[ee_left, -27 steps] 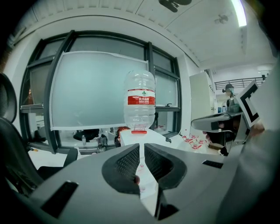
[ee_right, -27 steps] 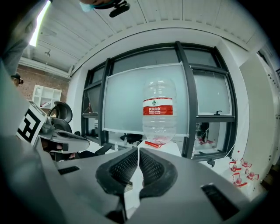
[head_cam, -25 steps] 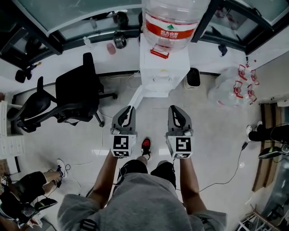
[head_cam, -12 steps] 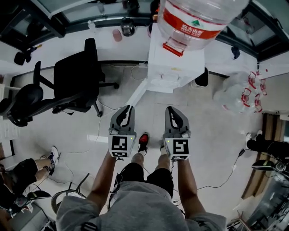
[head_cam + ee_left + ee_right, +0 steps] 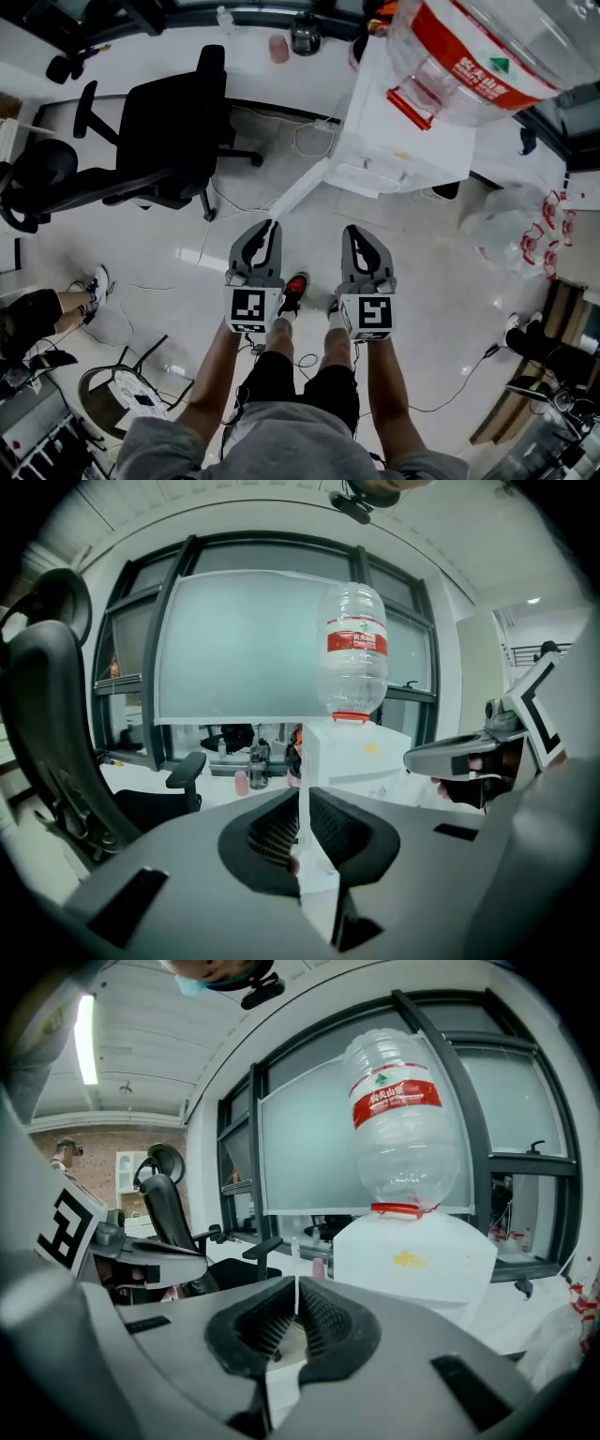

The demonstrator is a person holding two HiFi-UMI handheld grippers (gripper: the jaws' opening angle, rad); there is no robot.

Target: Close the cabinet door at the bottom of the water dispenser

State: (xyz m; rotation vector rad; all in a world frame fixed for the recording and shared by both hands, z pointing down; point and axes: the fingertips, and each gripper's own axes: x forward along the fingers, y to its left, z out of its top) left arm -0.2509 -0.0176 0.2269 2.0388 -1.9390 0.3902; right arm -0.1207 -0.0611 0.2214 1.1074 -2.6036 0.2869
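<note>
Before the person's feet, on a pale office floor, one water dispenser (image 5: 403, 141) is standing with its one cabinet door (image 5: 298, 190) hanging open toward two closed grippers.

The dispenser is carrying one clear bottle (image 5: 469, 56) with a red label, neck down, and two black office chairs (image 5: 169, 141) are sitting to its left. The single white door is standing out from the dispenser's base toward the person. Its free edge is lying ahead of the left gripper (image 5: 270, 225), in line with that gripper's jaws and apart from them. The right gripper (image 5: 354, 230) is pointing at the dispenser's front, to the right of the door. Both grippers are holding nothing, each pair of jaws pressing together at the tips.
</note>
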